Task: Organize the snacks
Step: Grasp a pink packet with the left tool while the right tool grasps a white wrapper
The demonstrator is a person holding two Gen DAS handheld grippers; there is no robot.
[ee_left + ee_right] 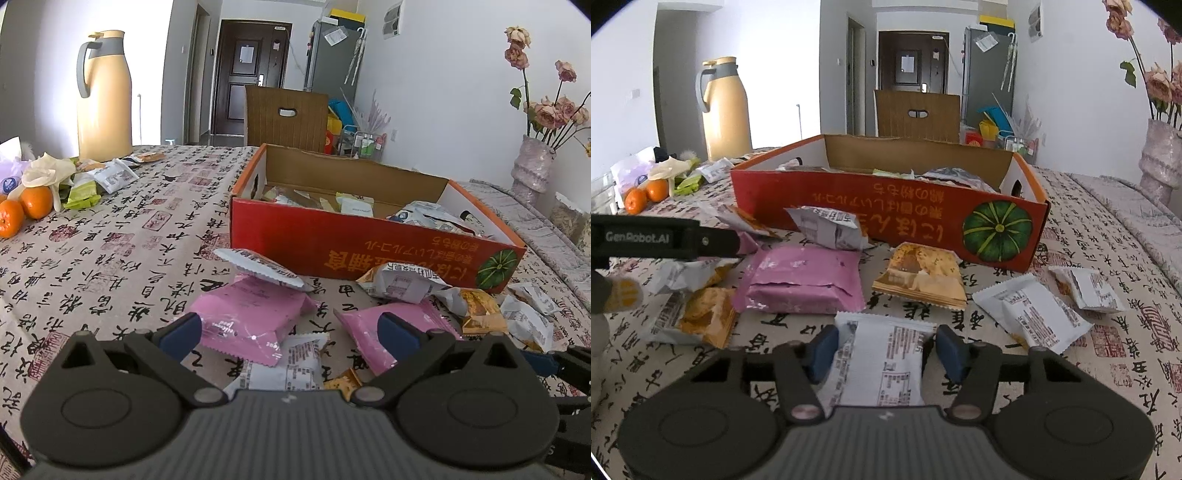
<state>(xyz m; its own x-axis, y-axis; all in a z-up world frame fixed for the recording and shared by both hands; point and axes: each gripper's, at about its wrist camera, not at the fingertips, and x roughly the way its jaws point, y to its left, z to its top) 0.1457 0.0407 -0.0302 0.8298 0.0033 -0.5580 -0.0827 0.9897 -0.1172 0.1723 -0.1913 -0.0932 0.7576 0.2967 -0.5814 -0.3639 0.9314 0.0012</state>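
Observation:
An open red cardboard box (369,251) (886,206) with several snack packets inside stands on the patterned tablecloth. Loose packets lie in front of it. My right gripper (886,350) is shut on a white snack packet (882,365), its blue pads against the packet's two sides. My left gripper (290,332) is open and hovers low over two pink packets (243,314) (388,328) and a white one (284,365); nothing is gripped. From the right wrist view, one pink packet (805,280), an orange packet (919,277) and white packets (1034,314) lie ahead.
A beige thermos jug (105,96) stands far left, with oranges (35,203) and more wrappers beside it. A vase of dried roses (532,162) stands at right. A chair back (286,118) rises behind the box. The left gripper's body (665,238) crosses the right view's left edge.

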